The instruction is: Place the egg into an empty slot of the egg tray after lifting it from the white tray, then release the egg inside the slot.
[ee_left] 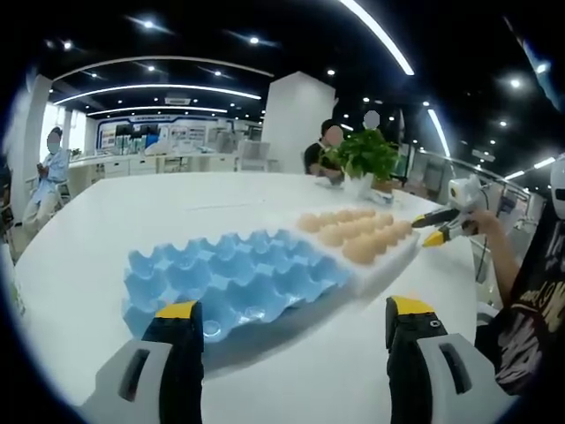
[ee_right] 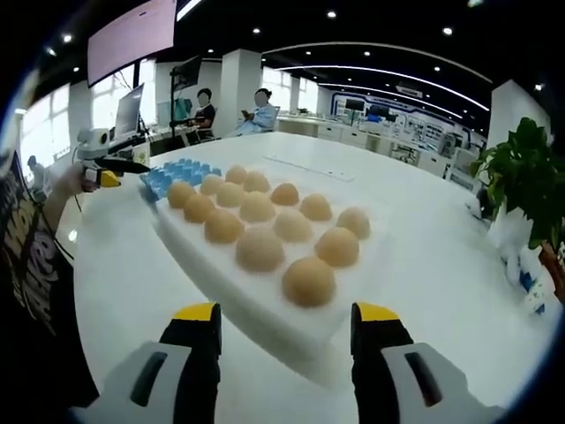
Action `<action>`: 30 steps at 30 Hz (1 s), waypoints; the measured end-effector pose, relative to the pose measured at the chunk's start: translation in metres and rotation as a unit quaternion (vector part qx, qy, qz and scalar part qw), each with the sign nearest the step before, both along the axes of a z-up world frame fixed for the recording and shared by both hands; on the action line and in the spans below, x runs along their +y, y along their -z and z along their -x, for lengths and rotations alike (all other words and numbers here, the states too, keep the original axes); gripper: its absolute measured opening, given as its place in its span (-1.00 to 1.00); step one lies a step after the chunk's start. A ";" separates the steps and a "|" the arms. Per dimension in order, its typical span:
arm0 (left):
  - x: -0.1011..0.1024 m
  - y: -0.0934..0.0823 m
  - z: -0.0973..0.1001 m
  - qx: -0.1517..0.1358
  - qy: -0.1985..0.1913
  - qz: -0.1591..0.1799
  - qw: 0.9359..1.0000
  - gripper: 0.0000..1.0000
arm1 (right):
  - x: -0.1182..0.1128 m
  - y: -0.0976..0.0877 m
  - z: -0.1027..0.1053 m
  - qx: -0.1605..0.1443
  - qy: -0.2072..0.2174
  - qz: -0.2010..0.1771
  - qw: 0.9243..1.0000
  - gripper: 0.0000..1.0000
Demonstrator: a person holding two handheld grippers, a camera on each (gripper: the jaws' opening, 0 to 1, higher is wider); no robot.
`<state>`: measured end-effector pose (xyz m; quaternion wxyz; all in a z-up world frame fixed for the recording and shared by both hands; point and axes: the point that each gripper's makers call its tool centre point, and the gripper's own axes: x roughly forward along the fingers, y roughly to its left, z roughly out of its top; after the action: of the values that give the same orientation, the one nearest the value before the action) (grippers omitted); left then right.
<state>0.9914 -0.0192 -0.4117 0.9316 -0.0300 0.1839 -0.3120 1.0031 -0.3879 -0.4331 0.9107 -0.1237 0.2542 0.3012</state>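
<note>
Twelve eggs or so are sitting in the white tray [ee_right: 265,300], filling the middle of your right gripper view, and none of them is lifted yet, so I'd say you're right at the start: the approach before the pick. Your right gripper [ee_right: 284,340] rises from the bottom of that frame with its jaws apart and nothing between them, lined up roughly on the nearest egg [ee_right: 308,281], which sits just above the yellow tips but isn't touched. In the left gripper view the left gripper [ee_left: 295,331] is also spread wide and empty at the bottom, looking at the blue egg tray [ee_left: 231,281] in the lower middle; its slots all look empty from here, so pick any. The two trays lie side by side, touching or close to it, on the white table [ee_left: 132,212]. Next move as I see it: ease the right jaws forward around that near egg, close gently since it'll crack or slip if you rush, lift straight up, then carry it over to a blue slot.
</note>
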 end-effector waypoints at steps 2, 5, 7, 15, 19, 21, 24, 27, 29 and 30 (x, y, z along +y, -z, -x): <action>0.000 0.000 0.000 0.000 0.000 0.000 1.000 0.74 | -0.001 0.000 0.000 0.000 0.001 0.002 1.000 0.21; -0.001 0.000 0.000 0.001 0.002 0.000 1.000 0.74 | -0.002 -0.002 -0.002 -0.003 0.003 0.002 1.000 0.20; -0.002 0.001 0.000 0.002 0.004 0.000 1.000 0.74 | -0.003 -0.005 -0.004 -0.009 0.007 -0.004 1.000 0.18; -0.002 0.001 0.000 0.003 0.004 -0.001 1.000 0.74 | -0.004 -0.011 -0.012 -0.023 0.014 0.000 1.000 0.13; -0.001 0.001 0.000 0.004 0.002 -0.002 1.000 0.74 | -0.002 -0.011 -0.015 -0.026 0.011 0.002 1.000 0.06; 0.000 0.002 0.001 0.005 0.002 -0.002 1.000 0.74 | -0.002 -0.009 -0.017 -0.025 0.010 0.007 1.000 0.02; -0.001 0.003 0.001 0.005 0.002 -0.003 1.000 0.73 | -0.002 -0.006 -0.018 -0.023 0.012 0.015 1.000 0.01; -0.002 0.003 0.002 0.007 0.005 -0.004 1.000 0.73 | -0.001 -0.007 -0.017 -0.023 0.013 0.008 1.000 0.01; -0.002 0.003 0.002 0.006 0.005 -0.005 1.000 0.73 | -0.001 -0.007 -0.017 -0.022 0.016 0.007 1.000 0.03; -0.002 0.003 0.002 0.006 0.005 -0.005 1.000 0.73 | -0.001 -0.007 -0.017 -0.021 0.016 0.003 1.000 0.03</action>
<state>0.9896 -0.0213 -0.4147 0.9290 -0.0265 0.1912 -0.3157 1.0196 -0.3887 -0.4261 0.9204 -0.1284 0.2375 0.2828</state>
